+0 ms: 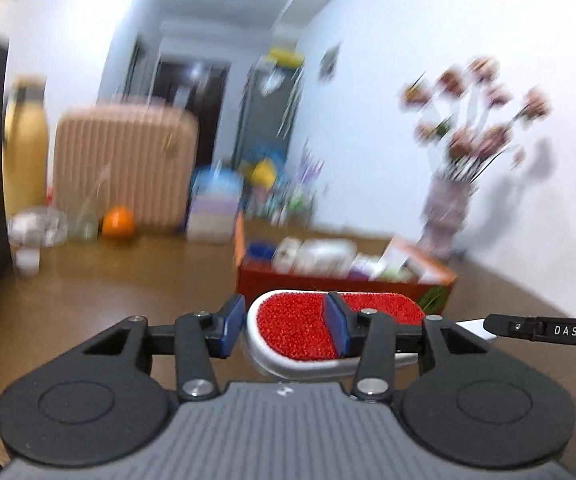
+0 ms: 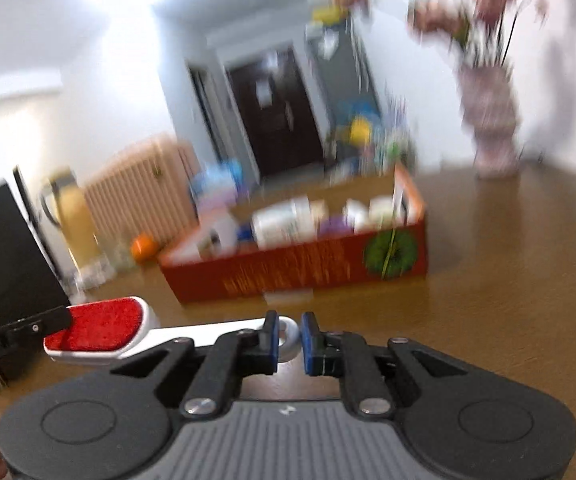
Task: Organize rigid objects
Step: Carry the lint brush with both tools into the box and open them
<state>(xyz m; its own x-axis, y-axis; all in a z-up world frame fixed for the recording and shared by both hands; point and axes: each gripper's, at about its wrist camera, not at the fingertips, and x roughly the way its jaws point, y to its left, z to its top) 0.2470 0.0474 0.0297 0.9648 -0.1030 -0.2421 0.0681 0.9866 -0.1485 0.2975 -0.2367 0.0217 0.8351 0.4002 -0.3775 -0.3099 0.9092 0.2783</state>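
- One lint brush (image 1: 307, 322), white with a red pad, is carried by two grippers at once.
- The left gripper (image 1: 286, 330) pinches its red head; the right gripper (image 2: 289, 342) is clamped tight on the handle's end ring.
- One red box (image 2: 307, 268) of blurred bottles sits ahead on the table (image 2: 507, 280).
- Legible writing: "DAS" on the right gripper's side.

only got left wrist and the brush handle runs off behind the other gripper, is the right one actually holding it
observer: yes, the right gripper is shut on the ring at the handle end of the lint brush
operator: what's ahead of that end
observer: the red box, standing on the table, its long side with a round green print facing the right gripper
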